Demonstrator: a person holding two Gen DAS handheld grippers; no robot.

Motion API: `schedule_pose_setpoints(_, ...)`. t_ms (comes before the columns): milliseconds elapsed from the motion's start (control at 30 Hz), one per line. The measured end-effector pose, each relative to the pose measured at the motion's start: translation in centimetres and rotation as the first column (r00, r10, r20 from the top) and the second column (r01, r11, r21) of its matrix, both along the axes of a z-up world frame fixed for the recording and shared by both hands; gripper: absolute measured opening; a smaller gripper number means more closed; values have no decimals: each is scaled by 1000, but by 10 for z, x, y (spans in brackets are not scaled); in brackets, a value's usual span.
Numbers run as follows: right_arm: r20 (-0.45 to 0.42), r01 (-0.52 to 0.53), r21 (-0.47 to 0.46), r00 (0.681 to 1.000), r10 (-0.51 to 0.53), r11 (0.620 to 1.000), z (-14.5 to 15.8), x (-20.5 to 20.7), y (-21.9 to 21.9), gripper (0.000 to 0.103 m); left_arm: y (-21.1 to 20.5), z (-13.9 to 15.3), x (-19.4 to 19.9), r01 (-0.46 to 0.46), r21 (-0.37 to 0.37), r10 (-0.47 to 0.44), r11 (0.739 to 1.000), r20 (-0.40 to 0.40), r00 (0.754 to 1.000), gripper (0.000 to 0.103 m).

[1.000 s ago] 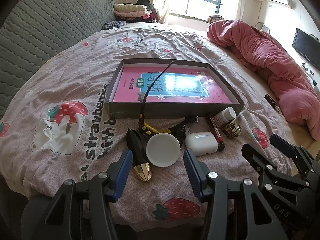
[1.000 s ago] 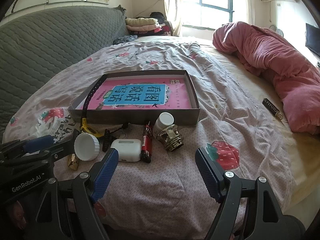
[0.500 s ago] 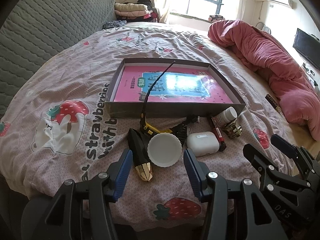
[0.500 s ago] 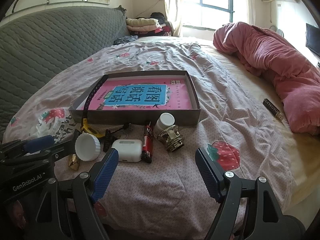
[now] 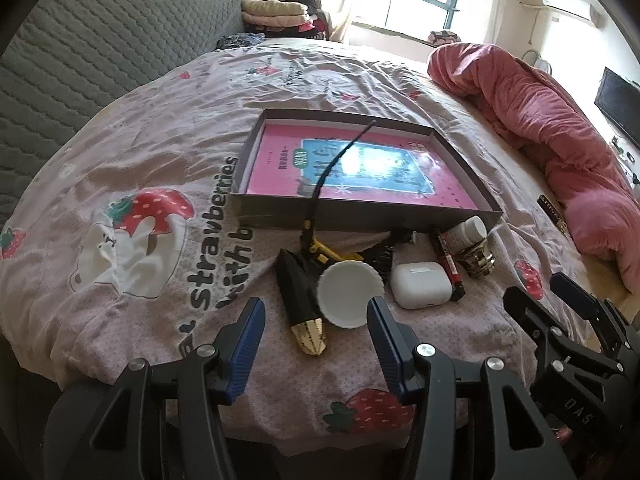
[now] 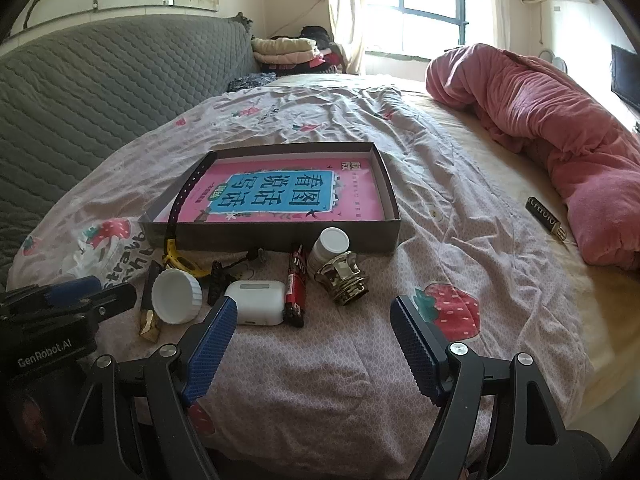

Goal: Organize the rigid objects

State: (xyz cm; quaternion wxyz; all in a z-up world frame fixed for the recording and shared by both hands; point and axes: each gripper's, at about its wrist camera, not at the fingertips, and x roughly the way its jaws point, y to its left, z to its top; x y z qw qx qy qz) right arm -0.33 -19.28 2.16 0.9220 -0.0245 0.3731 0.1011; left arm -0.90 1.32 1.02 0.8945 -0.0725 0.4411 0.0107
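A shallow grey box (image 5: 360,216) (image 6: 276,236) holding a pink book lies on the bed. A black strap with a yellow buckle (image 5: 320,184) (image 6: 182,204) hangs over its front wall. In front of it lie a white lid (image 5: 349,294) (image 6: 176,295), a black and gold tube (image 5: 300,300), a white earbud case (image 5: 420,285) (image 6: 256,302), a red and black lighter (image 5: 448,266) (image 6: 295,284), a white-capped bottle (image 5: 472,232) (image 6: 330,245) and a gold cap (image 6: 344,280). My left gripper (image 5: 314,332) is open just short of the lid. My right gripper (image 6: 312,328) is open near the case.
A crumpled pink blanket (image 6: 552,120) fills the right side of the bed. A small dark bar (image 6: 545,218) lies beside it. A grey quilted headboard (image 6: 100,88) stands on the left. Folded clothes (image 6: 284,50) sit by the window.
The left gripper has edged slightly forward and left toward the white lid. The right gripper has barely moved, and the objects lie as before.
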Motion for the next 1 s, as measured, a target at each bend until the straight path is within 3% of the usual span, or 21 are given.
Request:
schedule_pose_setpoints(500, 4, 6, 21, 1000, -6, 1000, 3, -1, -2, 80, 19, -16, -2, -25, -12, 24, 1000, -68, 997, 53)
schedule_pose_setpoints(1000, -28, 9, 32, 1000, -8, 999, -5, 8, -5, 80, 8, -45, 16, -11, -7, 10, 1000, -140, 990, 53)
